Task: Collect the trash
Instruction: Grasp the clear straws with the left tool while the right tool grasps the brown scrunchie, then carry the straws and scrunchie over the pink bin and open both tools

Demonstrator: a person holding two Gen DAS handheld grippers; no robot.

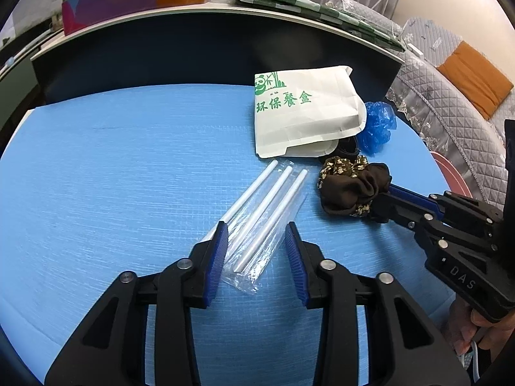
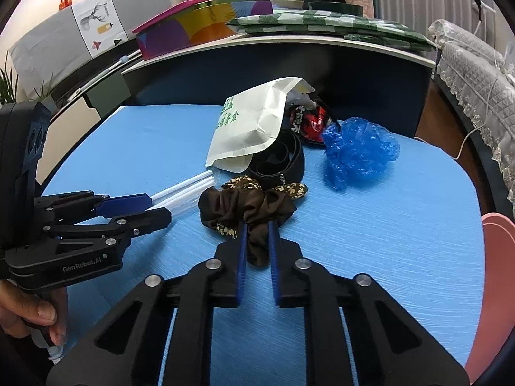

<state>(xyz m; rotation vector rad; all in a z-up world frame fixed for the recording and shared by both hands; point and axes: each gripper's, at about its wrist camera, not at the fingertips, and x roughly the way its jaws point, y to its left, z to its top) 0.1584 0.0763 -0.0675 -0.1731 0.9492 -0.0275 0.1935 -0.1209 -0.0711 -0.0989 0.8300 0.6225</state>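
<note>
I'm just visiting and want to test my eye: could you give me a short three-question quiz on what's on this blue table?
1. True or false: the right gripper is shut on the brown scrunchie.
2. What lies between the left gripper's open jaws? A) wrapped white straws B) blue plastic bag C) black strap
3. What colour is the printing on the white paper bag?

Key: 1 true; 2 A; 3 green.
</note>
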